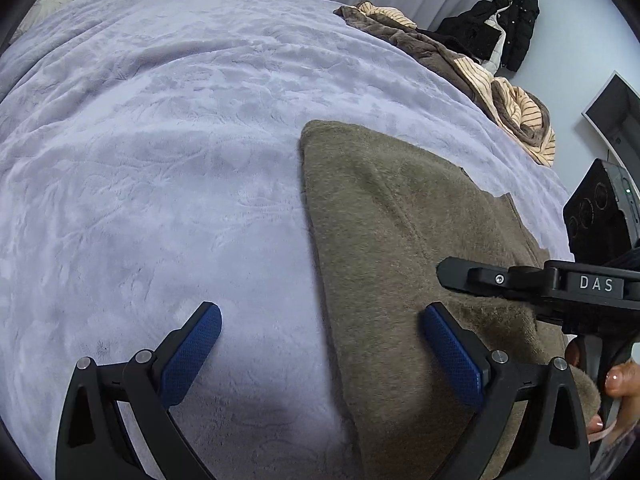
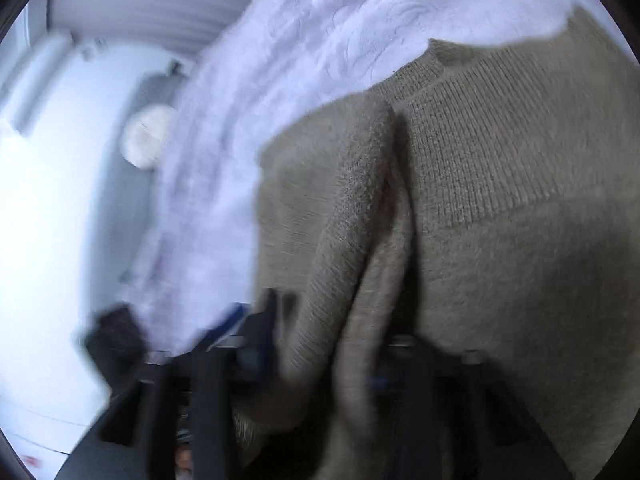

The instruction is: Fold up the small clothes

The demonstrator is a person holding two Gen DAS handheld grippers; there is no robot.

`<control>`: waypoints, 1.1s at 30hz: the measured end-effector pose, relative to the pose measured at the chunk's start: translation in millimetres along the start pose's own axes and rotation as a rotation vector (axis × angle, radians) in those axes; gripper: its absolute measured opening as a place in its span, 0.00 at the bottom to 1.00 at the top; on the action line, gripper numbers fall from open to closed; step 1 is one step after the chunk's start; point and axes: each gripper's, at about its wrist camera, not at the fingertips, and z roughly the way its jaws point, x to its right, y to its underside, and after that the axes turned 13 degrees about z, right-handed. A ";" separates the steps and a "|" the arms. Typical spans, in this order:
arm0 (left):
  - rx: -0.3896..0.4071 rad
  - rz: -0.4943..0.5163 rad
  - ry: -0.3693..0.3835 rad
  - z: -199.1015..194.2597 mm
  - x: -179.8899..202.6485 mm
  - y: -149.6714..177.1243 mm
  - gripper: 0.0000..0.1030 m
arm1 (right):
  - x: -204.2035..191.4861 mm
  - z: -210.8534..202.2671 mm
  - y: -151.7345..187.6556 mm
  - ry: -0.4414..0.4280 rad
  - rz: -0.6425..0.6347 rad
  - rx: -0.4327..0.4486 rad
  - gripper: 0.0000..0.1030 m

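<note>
An olive-brown knit sweater (image 1: 400,240) lies on the lilac blanket (image 1: 160,140) that covers the bed. My left gripper (image 1: 322,344) is open just above the sweater's left edge, one blue pad (image 1: 192,356) over the blanket, the other over the knit. My right gripper (image 1: 452,276) comes in from the right, low over the sweater. In the blurred right wrist view a fold of the sweater (image 2: 352,240) runs between my right gripper's (image 2: 320,344) fingers; the grip itself is hidden.
A heap of brown and striped clothes (image 1: 460,68) lies along the bed's far right edge. A black coat (image 1: 508,28) hangs on the wall behind it. A dark screen (image 1: 616,116) stands at the right.
</note>
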 end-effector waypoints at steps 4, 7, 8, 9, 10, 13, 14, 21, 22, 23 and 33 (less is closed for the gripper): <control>0.055 0.056 0.027 -23.4 27.5 -14.4 0.98 | -8.5 -33.9 2.8 -0.249 0.038 0.051 0.13; 0.087 0.110 0.032 -39.2 57.2 -34.0 0.98 | -16.7 -63.9 2.7 -0.304 0.008 0.083 0.13; 0.097 0.129 0.040 -42.0 67.9 -40.2 0.98 | -15.2 -74.5 3.4 -0.322 0.000 0.101 0.13; 0.104 0.146 0.053 -43.6 77.9 -45.6 0.98 | -11.2 -90.4 4.6 -0.341 -0.008 0.129 0.13; 0.109 0.165 0.069 -43.5 90.1 -51.3 0.98 | -5.9 -103.4 5.9 -0.356 -0.011 0.154 0.13; 0.101 0.236 0.099 -32.0 131.3 -62.7 0.98 | 29.6 -145.5 13.6 -0.396 0.000 0.228 0.13; 0.092 0.261 0.104 -25.1 145.5 -63.3 0.98 | 46.8 -161.1 15.6 -0.403 0.012 0.249 0.13; -0.041 0.425 0.050 50.0 219.1 -37.8 0.98 | 152.2 -172.0 24.3 -0.332 0.213 0.320 0.13; -0.043 0.466 0.015 56.6 225.0 -31.7 0.98 | 166.3 -164.2 24.9 -0.293 0.245 0.307 0.14; -0.041 0.521 -0.020 59.6 232.7 -26.0 0.98 | 183.1 -157.7 26.6 -0.268 0.269 0.293 0.14; 0.009 0.442 -0.018 25.8 196.8 -43.8 0.98 | 192.3 -164.8 19.7 -0.282 0.291 0.361 0.19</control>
